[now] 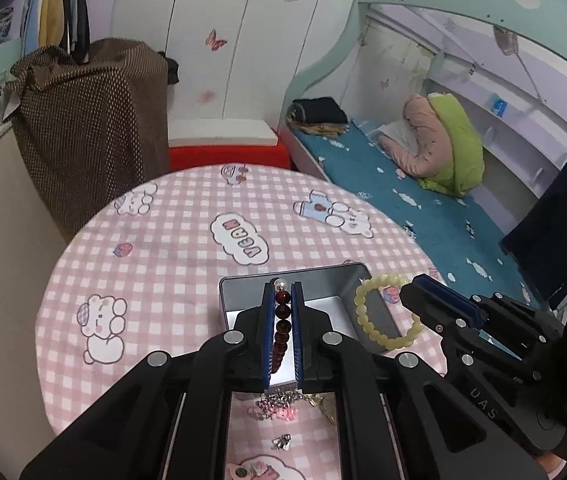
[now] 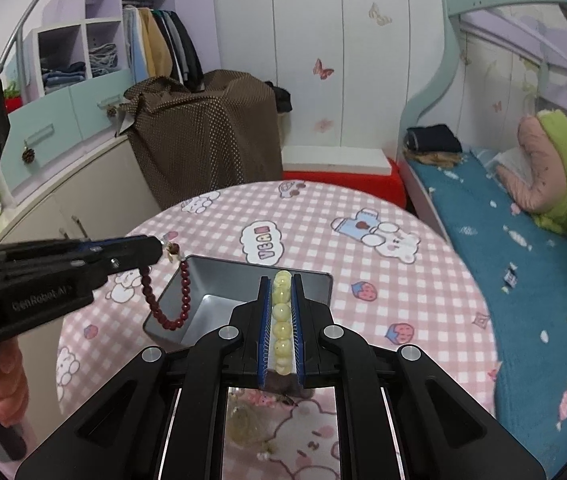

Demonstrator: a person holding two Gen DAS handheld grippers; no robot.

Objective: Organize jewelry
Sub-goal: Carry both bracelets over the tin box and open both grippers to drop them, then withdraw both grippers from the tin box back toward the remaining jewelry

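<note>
My left gripper [image 1: 283, 286] is shut on a dark red bead bracelet [image 1: 282, 326] and holds it above the open metal box [image 1: 243, 292]. In the right wrist view the red bracelet [image 2: 181, 300] hangs from the left gripper [image 2: 160, 249] over the box's left rim [image 2: 163, 302]. My right gripper [image 2: 281, 278] is shut on a pale yellow bead bracelet [image 2: 281, 320] above the box. In the left wrist view the yellow bracelet [image 1: 367, 312] hangs from the right gripper [image 1: 409, 292] beside the box's right edge.
The box sits on a round table with a pink checked cloth [image 1: 171, 248]. Small jewelry pieces [image 1: 279, 406] lie on the cloth near me. A bed [image 2: 523, 264] stands to the right, a cabinet [image 2: 43, 216] to the left.
</note>
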